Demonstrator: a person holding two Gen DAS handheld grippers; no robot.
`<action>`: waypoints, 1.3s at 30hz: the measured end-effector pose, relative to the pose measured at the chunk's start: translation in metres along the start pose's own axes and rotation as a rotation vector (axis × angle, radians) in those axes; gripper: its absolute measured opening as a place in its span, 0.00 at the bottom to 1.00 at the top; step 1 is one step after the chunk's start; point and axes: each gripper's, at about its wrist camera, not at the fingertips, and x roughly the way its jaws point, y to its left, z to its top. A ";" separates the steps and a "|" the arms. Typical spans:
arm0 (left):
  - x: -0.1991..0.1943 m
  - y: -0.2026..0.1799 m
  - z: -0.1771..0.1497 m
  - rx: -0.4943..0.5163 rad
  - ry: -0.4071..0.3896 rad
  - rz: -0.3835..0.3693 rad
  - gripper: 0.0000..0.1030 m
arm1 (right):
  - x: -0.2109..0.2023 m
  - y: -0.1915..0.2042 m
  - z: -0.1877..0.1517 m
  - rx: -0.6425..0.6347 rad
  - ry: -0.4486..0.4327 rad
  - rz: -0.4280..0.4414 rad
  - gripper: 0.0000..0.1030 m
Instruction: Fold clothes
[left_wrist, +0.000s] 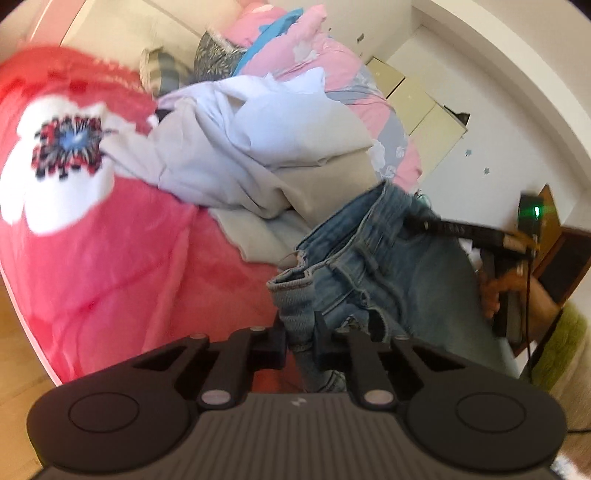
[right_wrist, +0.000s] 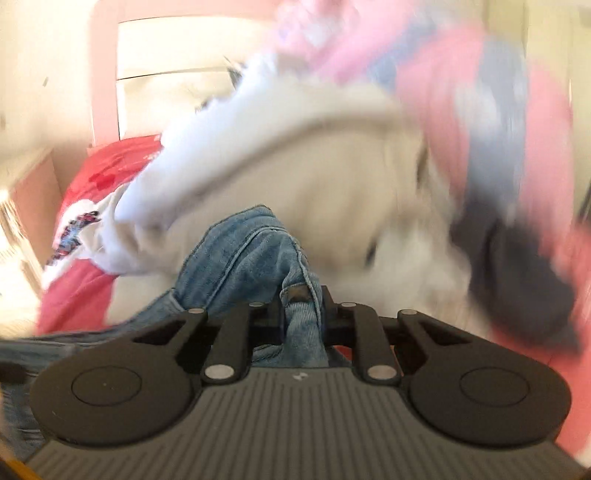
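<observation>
Closest to the left wrist camera, the left gripper (left_wrist: 300, 332) has its jaws drawn in tight on a frayed denim edge of the jeans (left_wrist: 369, 258), pinching the cloth between them. Those blue jeans stretch away to the right, bunched and twisted, hanging over the red bedspread (left_wrist: 129, 258) rather than lying flat. At their far end the right gripper (left_wrist: 417, 221) reaches in from the right and is buried in the waistband, with the person's hand (left_wrist: 495, 291) on its handle further right. Seen from its own camera, the right gripper (right_wrist: 303, 314) is likewise closed down on a thick fold of the jeans (right_wrist: 251, 251), the denim squeezed up between the two fingers; that view is heavily blurred.

Beyond the jeans sits a rumpled heap of pale grey and white garments (left_wrist: 240, 155) on the bedspread, beside its big white flower print (left_wrist: 62, 155). Farther back lies a pink quilt (left_wrist: 314, 51) with grey patches, and behind it pillows (left_wrist: 166, 70) against the headboard. Cream cupboard doors (left_wrist: 417, 99) stand along the far wall.
</observation>
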 end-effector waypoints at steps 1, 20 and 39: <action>0.004 0.001 0.000 0.006 0.013 0.018 0.13 | 0.003 0.006 0.003 -0.044 -0.009 -0.015 0.13; -0.010 0.002 0.015 -0.032 0.034 0.089 0.49 | -0.111 -0.092 -0.013 0.426 -0.078 -0.117 0.81; 0.044 -0.338 -0.025 0.988 0.161 -0.374 0.81 | -0.356 -0.067 -0.408 1.578 -0.445 -0.233 0.87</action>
